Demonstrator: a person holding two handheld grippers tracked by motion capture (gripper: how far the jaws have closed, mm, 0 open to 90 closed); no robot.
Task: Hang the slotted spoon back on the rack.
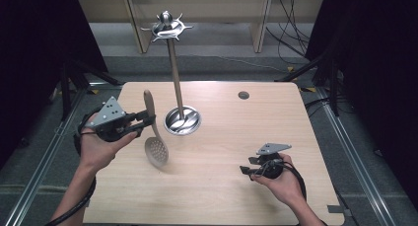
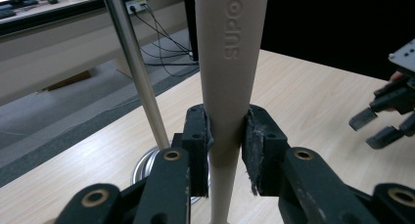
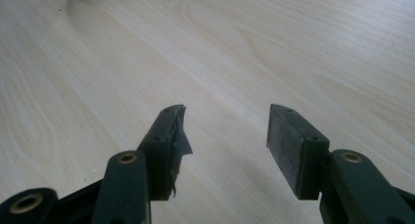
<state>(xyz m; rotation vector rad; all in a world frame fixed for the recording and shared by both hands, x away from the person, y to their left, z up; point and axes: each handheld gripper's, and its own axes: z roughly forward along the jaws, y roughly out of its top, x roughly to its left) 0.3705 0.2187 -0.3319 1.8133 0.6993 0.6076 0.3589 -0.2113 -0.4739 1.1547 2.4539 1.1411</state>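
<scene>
the left gripper (image 1: 146,121) has its two black jaws pressed against the beige handle of a slotted spoon (image 1: 154,132), one pad on each side of the shaft, as the left gripper view shows, where the spoon (image 2: 230,87) rises upright between the pads with raised lettering on its face. in the high view the spoon hangs from that grip just left of the utensil stand (image 1: 176,78), handle end up and the round perforated head down, the head tilted and low over the wooden table (image 1: 222,196); whether it touches the wood cannot be told. the stand's shiny round base sits just right of the spoon's handle, its thin pole rising to a ring of hooks at the top, well above the spoon. in the left gripper view the pole (image 2: 139,72) runs just beside the spoon, apart from it. the right gripper (image 1: 248,165) is held in the person's right hand (image 1: 281,181) well to the right of the stand and nearer the person, jaws pointing toward the spoon. in its own view the right gripper (image 3: 225,131) has its jaws spread wide with nothing between them, only bare wood grain beyond.
</scene>
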